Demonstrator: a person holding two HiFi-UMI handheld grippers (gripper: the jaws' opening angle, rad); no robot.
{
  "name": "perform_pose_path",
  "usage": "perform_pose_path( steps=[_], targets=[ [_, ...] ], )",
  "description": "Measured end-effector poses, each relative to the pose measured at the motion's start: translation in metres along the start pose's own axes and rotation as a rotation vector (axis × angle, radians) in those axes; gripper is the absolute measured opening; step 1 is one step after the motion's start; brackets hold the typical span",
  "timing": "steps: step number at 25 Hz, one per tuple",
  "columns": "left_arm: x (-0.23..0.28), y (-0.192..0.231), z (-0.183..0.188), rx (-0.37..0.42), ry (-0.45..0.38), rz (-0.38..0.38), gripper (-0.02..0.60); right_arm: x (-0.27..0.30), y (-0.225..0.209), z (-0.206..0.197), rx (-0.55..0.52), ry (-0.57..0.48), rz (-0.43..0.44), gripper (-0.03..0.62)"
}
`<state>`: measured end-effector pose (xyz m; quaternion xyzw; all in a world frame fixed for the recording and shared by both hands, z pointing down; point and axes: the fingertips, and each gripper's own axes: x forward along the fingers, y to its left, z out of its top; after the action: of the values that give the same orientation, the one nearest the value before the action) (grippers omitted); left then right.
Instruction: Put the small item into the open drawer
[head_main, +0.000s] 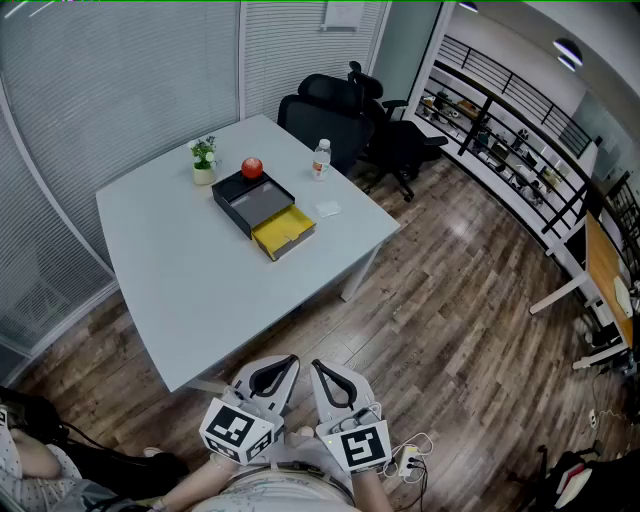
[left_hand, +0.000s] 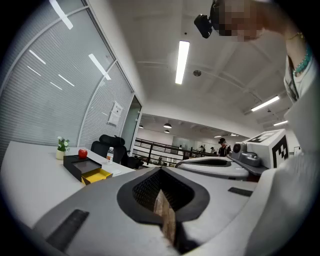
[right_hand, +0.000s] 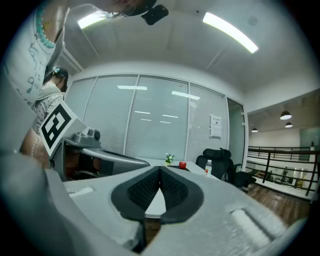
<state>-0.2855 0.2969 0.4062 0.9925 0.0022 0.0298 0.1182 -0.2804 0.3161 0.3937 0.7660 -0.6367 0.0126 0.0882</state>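
Note:
A black box (head_main: 250, 200) stands on the white table (head_main: 180, 270) with its yellow drawer (head_main: 284, 232) pulled open toward the table's right edge. A small white item (head_main: 328, 209) lies on the table just right of the box. A red apple (head_main: 251, 167) sits on the box's far corner. Both grippers hang low in front of the person, off the table's near edge. My left gripper (head_main: 288, 362) and right gripper (head_main: 320, 368) are side by side, both shut and empty. The left gripper view shows the box (left_hand: 75, 165), drawer (left_hand: 98, 175) and apple (left_hand: 82, 153) far off.
A small potted plant (head_main: 204, 160) and a water bottle (head_main: 320, 158) stand at the table's far side. Black office chairs (head_main: 345, 115) sit beyond it. Wood floor lies to the right, and glass walls with blinds run behind the table. Another person sits at bottom left.

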Motion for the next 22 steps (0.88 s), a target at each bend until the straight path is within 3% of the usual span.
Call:
perform_pose_path(
  steps=[16,22],
  targets=[
    [0.016,-0.04,-0.018,-0.006,0.009,0.023,-0.003,-0.041,-0.025,-0.013,0.0,-0.016,0.003,0.003],
    [0.033,-0.033,-0.023,-0.024,0.017,0.03,-0.003,-0.035,-0.042,-0.019,-0.018,-0.009,0.006,0.003]
  ],
)
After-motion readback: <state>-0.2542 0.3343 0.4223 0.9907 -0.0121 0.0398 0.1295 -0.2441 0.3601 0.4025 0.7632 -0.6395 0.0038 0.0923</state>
